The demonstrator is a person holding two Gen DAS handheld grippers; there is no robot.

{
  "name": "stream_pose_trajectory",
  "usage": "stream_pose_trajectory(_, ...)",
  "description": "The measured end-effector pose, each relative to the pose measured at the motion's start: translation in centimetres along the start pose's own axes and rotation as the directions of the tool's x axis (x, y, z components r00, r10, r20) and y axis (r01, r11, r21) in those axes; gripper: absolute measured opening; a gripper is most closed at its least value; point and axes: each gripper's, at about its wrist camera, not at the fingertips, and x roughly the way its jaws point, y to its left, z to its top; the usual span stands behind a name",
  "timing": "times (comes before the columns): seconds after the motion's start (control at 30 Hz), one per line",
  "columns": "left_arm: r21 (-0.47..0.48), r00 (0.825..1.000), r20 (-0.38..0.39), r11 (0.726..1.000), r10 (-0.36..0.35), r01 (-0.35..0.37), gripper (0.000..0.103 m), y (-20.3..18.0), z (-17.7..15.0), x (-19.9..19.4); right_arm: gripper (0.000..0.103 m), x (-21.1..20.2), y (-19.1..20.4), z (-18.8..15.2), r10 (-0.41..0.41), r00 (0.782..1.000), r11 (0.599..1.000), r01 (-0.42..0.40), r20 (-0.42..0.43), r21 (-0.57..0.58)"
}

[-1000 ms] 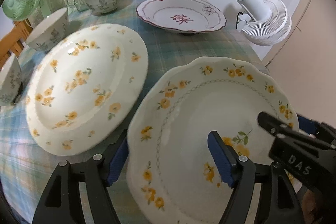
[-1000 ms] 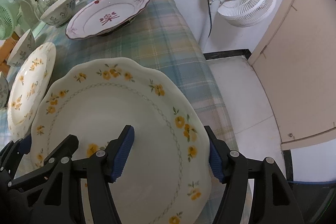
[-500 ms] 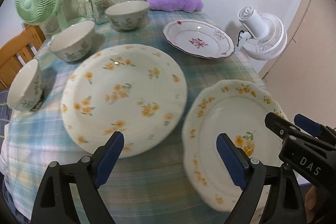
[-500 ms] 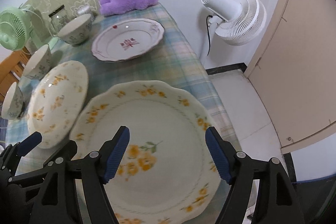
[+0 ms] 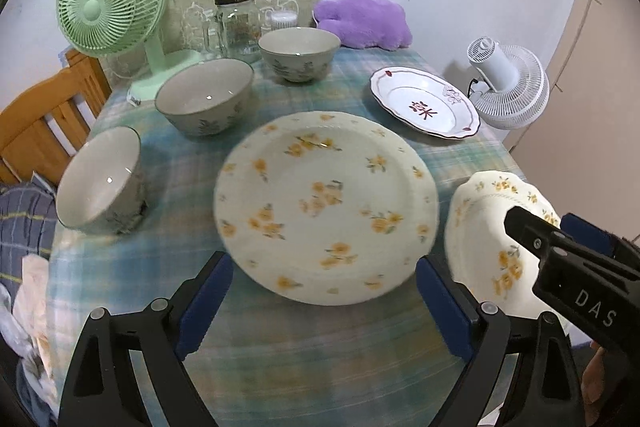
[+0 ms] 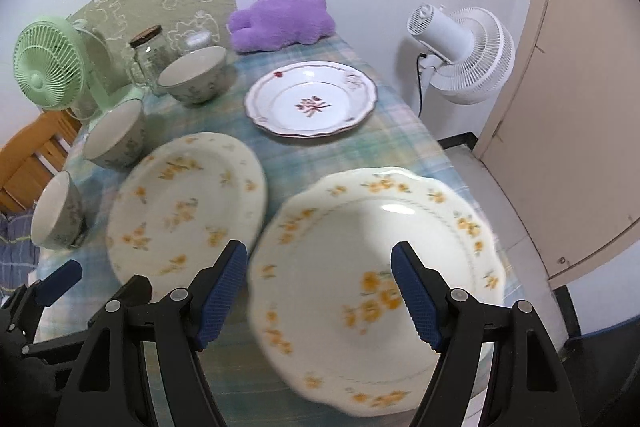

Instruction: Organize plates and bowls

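A large round plate with yellow flowers (image 5: 326,205) lies mid-table; it also shows in the right wrist view (image 6: 186,203). A scalloped yellow-flower plate (image 6: 376,255) lies at the near right corner, partly hidden in the left wrist view (image 5: 484,243). A white plate with red trim (image 5: 424,107) sits at the far right. Three grey floral bowls (image 5: 204,97) (image 5: 298,53) (image 5: 102,181) stand along the left and back. My left gripper (image 5: 322,301) is open, just before the round plate. My right gripper (image 6: 320,289) is open over the scalloped plate's near part.
A green fan (image 5: 108,11), a glass jar (image 5: 236,23) and a purple plush (image 5: 362,23) stand at the back. A white fan (image 6: 464,51) stands on the floor off the right edge. A wooden chair (image 5: 36,123) is at the left. The checked tablecloth (image 5: 320,359) ends close in front.
Both grippers have pulled back and risen from the plates, so more of the table shows. The left gripper has swung from the scalloped plate to face the round plate. Both stay open.
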Motion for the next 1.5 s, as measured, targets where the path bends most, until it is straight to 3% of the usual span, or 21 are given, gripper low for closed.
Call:
stream_pose_trajectory(0.3, 0.031, 1.0, 0.014, 0.999, 0.007, -0.008, 0.093, 2.9, 1.0, 0.8, 0.078, -0.1, 5.6, 0.1, 0.006, 0.999, 1.0, -0.006, 0.037, -0.013)
stream_pose_trajectory(0.63, -0.044, 0.999, 0.015, 0.998, 0.048, -0.047, 0.093, 3.5, 3.8, 4.3, 0.078, 3.6, 6.9, 3.4, 0.019, 1.0, 0.998, -0.018, 0.025, -0.055)
stream_pose_trajectory(0.8, -0.076, 0.995, -0.008, 0.993, 0.095, -0.095, 0.093, 3.5, 5.1, 7.1, 0.078, 7.0, 6.9, 5.6, 0.047, 0.999, 0.994, -0.047, -0.003, -0.1)
stream_pose_trajectory(1.07, -0.114, 0.986, -0.088, 0.982, 0.144, -0.153, 0.092, 4.4, 4.9, 10.9, 0.078, 11.8, 7.0, 6.4, 0.094, 0.993, 0.986, -0.102, -0.069, -0.133)
stream_pose_trajectory(1.27, -0.117, 0.98, -0.133, 0.98, 0.145, -0.161, 0.091, 4.9, 4.6, 12.6, 0.078, 14.7, 7.4, 6.3, 0.098, 0.987, 0.982, -0.117, -0.127, -0.149)
stream_pose_trajectory(1.5, -0.086, 0.984, -0.124, 0.987, 0.125, -0.136, 0.088, 4.9, 4.3, 12.6, 0.078, 16.4, 8.0, 6.1, 0.12, 0.976, 0.98, -0.145, -0.182, -0.134)
